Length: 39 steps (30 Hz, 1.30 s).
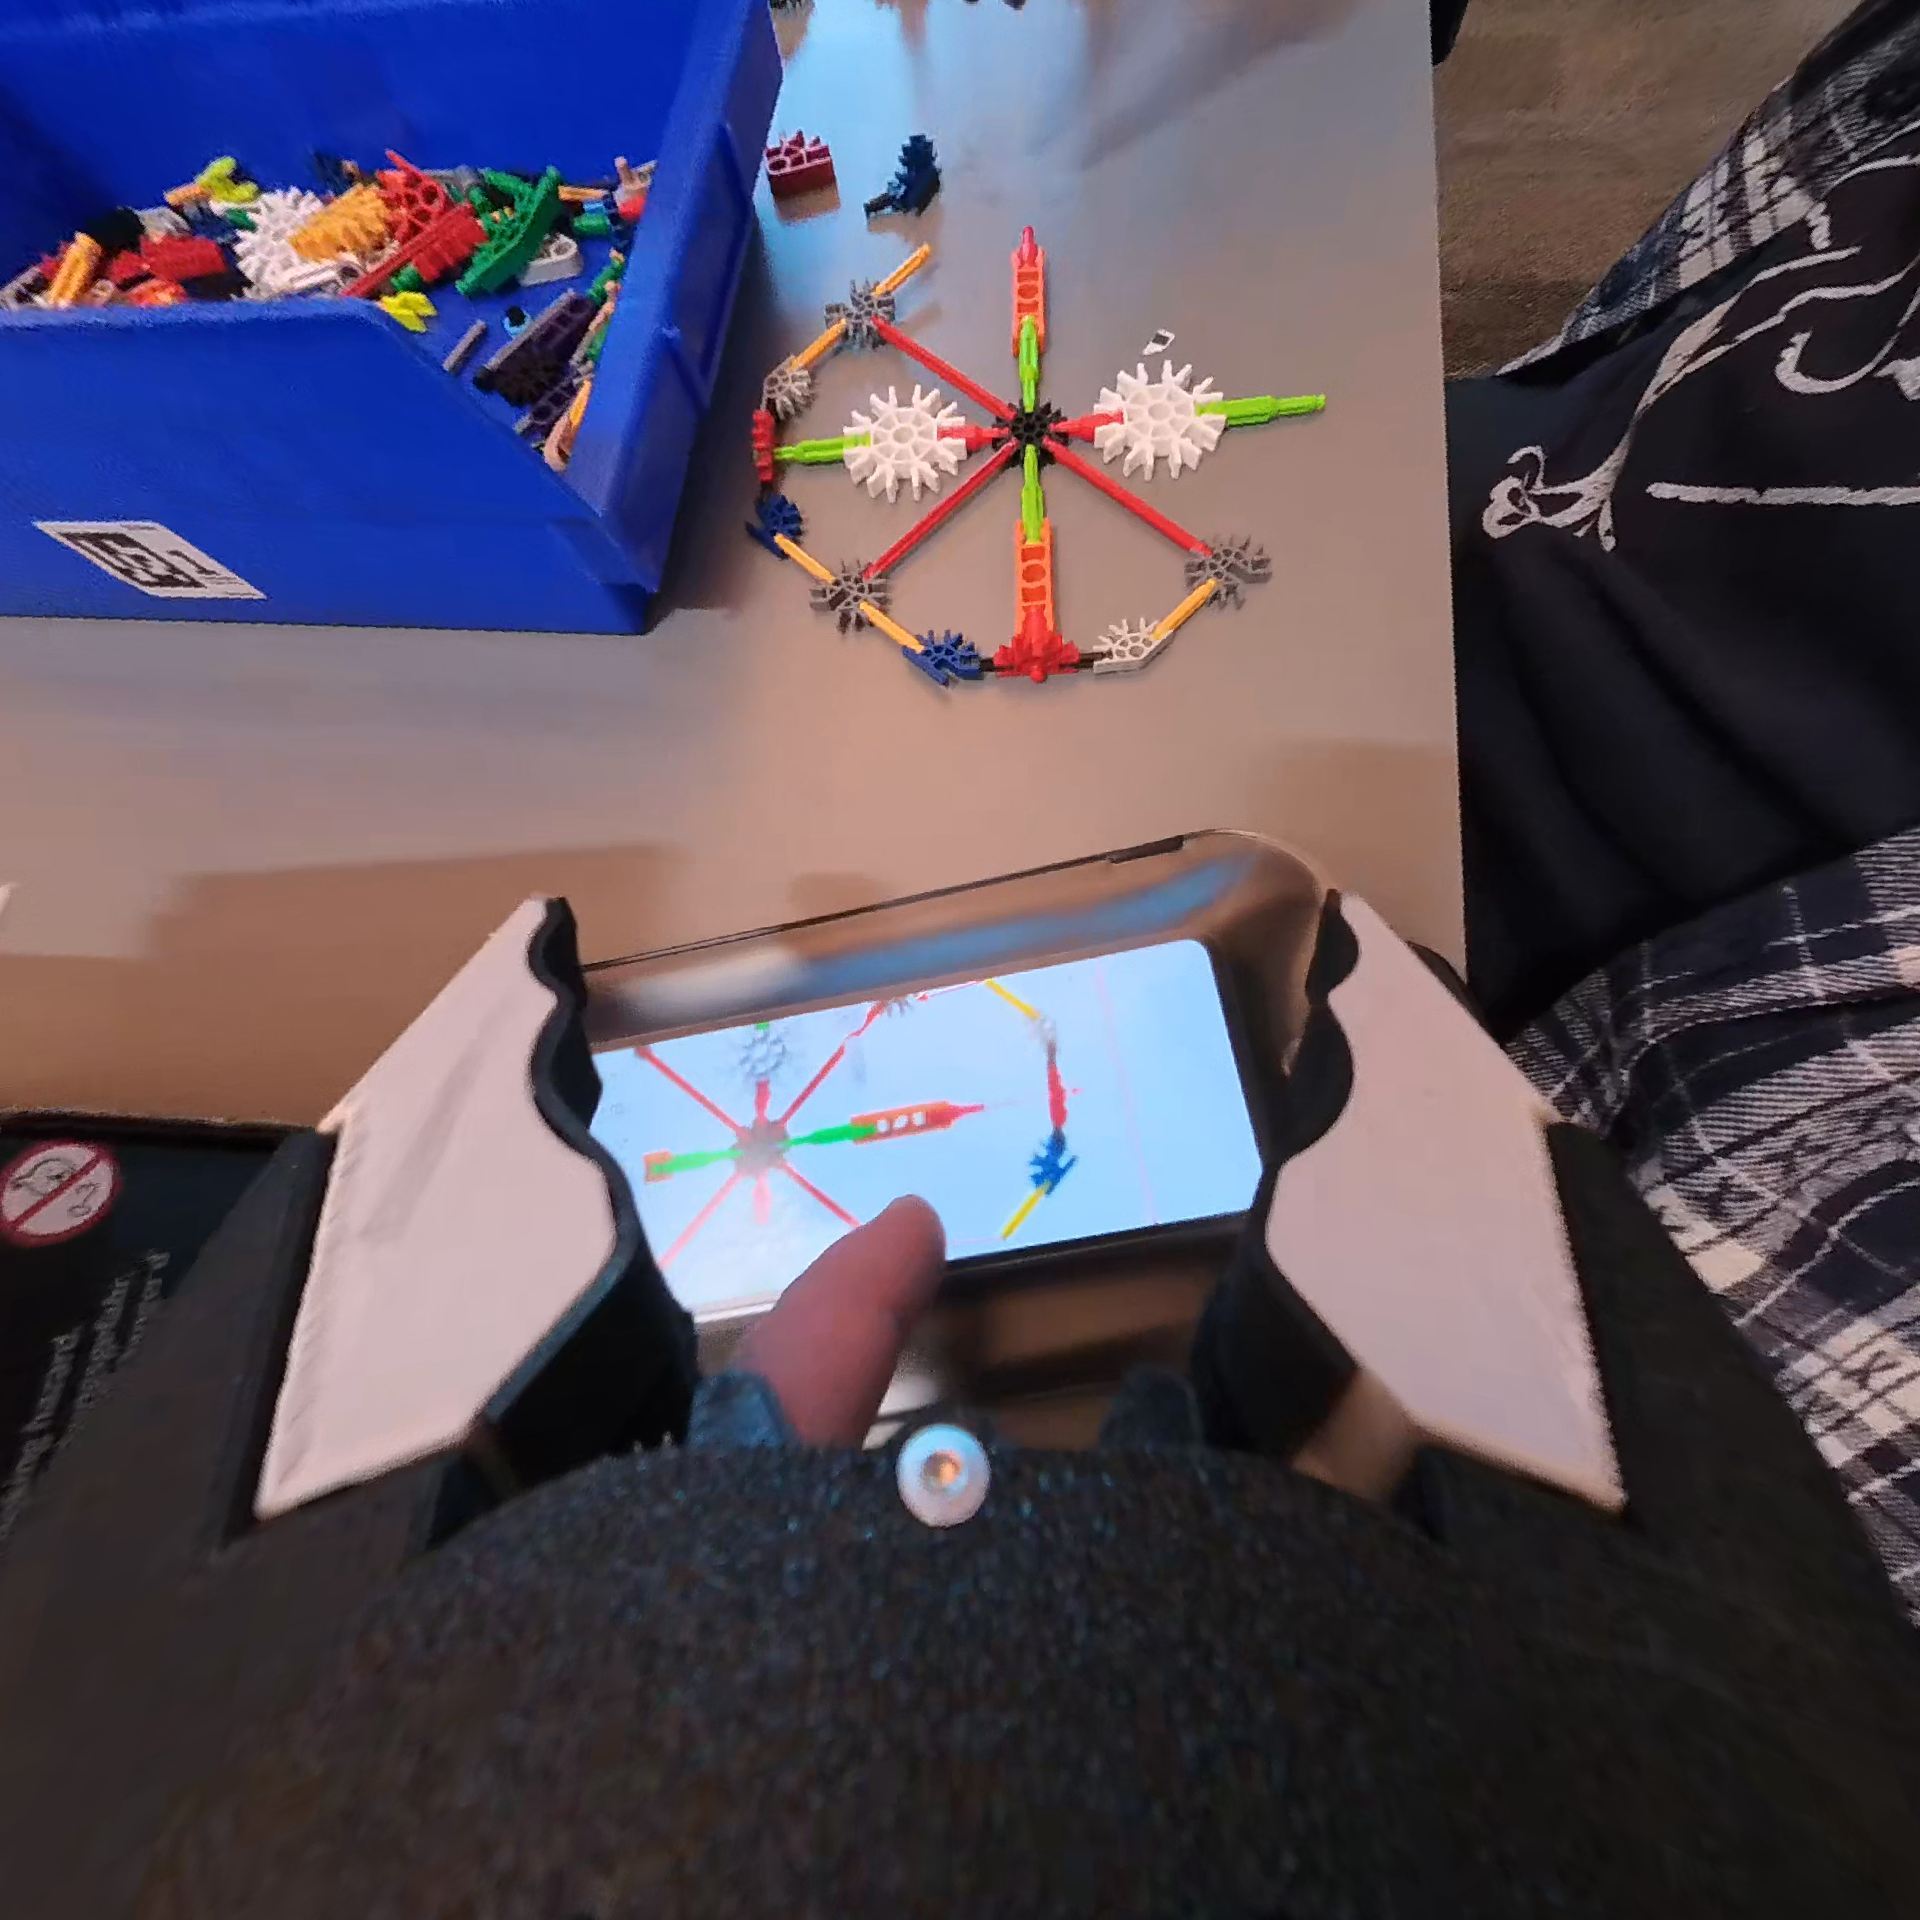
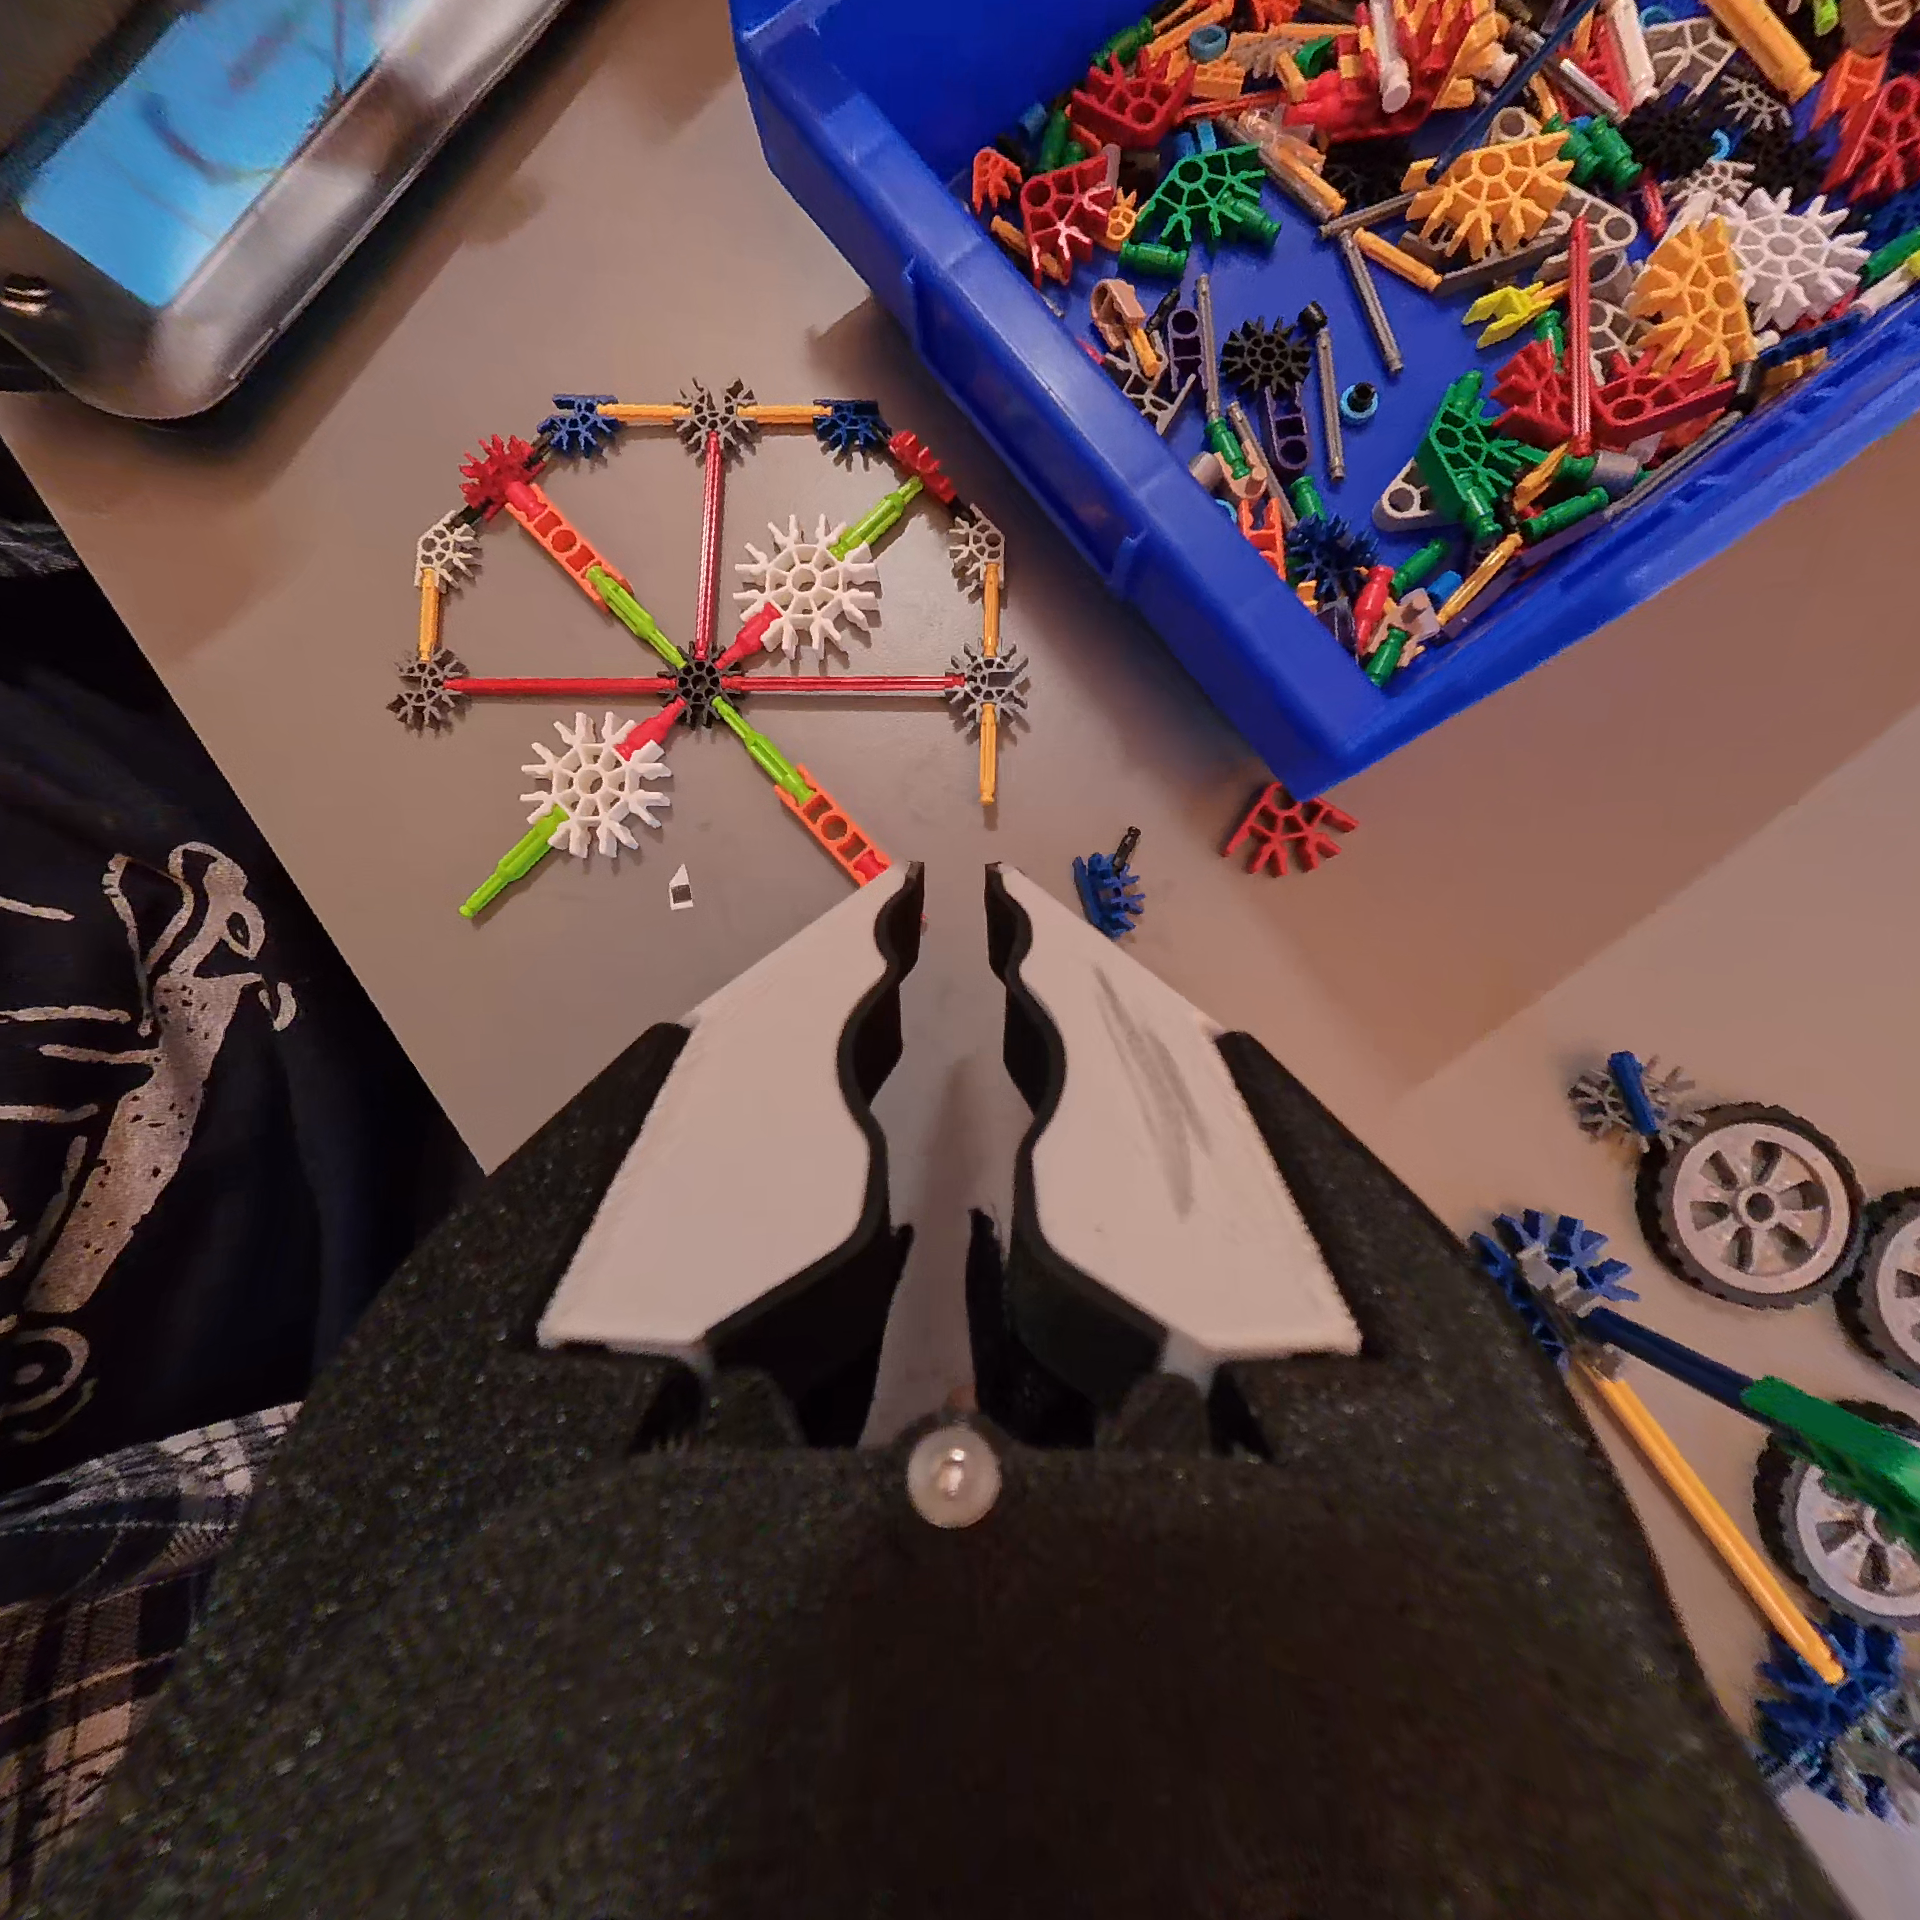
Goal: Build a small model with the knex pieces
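Observation:
My left gripper (image 1: 945,914) is shut on a phone (image 1: 935,1101) held crosswise between its fingers; a person's finger (image 1: 852,1320) touches the lit screen, which shows a picture of a rod-and-connector wheel. A flat, part-built wheel of coloured rods and connectors (image 1: 1023,426) lies on the table beyond it, and also shows in the right wrist view (image 2: 707,681). My right gripper (image 2: 953,883) is empty, its jaws nearly together with a narrow gap, just short of the wheel's orange piece (image 2: 831,831). A loose blue connector (image 2: 1110,894) lies just right of its tip.
A blue bin (image 1: 312,436) (image 2: 1039,416) full of mixed pieces stands beside the wheel. A red connector (image 2: 1288,826) lies by the bin's corner. A wheeled build (image 2: 1756,1205) sits at the right. A person in dark and plaid clothing (image 1: 1714,520) is at the table's edge. Across from one pair of fingers to the other is roughly 25 cm. To reach the wheel's orange piece (image 2: 831,831) in a straight line is about 6 cm for my right fingers, about 25 cm for my left. It is also in sight in the left wrist view (image 1: 1030,293).

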{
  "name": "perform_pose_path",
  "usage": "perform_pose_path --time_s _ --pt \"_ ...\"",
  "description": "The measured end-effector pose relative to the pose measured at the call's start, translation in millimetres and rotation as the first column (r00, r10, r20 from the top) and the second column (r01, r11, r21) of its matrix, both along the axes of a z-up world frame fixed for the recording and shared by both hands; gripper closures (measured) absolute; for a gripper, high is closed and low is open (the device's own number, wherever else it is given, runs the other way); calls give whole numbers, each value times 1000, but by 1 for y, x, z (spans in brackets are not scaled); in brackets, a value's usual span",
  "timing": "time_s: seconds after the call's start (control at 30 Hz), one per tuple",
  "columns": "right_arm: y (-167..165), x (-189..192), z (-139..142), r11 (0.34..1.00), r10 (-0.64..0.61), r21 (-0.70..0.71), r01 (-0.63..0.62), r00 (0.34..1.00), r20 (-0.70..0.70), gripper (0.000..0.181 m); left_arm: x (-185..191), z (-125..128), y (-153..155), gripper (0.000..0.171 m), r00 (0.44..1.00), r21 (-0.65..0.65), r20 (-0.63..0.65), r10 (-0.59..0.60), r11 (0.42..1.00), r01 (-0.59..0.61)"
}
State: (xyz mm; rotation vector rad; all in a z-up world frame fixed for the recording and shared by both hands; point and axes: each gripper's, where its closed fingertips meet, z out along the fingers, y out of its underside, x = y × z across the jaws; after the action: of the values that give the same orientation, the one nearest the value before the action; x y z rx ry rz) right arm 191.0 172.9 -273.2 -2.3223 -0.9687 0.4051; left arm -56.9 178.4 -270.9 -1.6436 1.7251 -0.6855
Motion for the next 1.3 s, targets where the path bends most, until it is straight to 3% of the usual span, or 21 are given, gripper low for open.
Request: perform_pose_path --time_s 1.3 --pt "-17 1 -6 1000 2 -10 -3 1000 -22 163 -4 18 -11 37 1000 51 30 4 999 -6"
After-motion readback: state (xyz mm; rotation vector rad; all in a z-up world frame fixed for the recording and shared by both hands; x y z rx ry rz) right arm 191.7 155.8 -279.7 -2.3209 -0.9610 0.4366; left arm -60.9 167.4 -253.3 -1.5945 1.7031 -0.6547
